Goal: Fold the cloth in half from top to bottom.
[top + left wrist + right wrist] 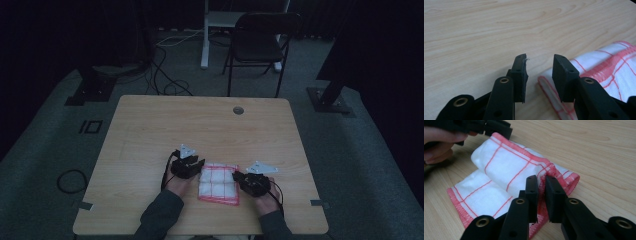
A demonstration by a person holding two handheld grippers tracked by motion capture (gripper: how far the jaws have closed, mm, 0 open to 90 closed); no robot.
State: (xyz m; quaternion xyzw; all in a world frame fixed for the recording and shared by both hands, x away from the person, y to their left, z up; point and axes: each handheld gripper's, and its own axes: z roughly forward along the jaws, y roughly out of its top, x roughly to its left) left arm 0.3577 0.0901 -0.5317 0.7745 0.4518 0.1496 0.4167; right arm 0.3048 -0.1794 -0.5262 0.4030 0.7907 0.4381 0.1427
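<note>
Currently my right gripper [541,187] pinches a raised fold of the red-checked cloth [506,170], jaws nearly closed on its hem; my left gripper [539,70] stands open, the cloth's corner between its jaws but ungripped. Risk — lifting now with one side unheld would likely let the fold unroll. White, red-bordered, partly folded, it lies near the table's [200,125] front edge.
</note>
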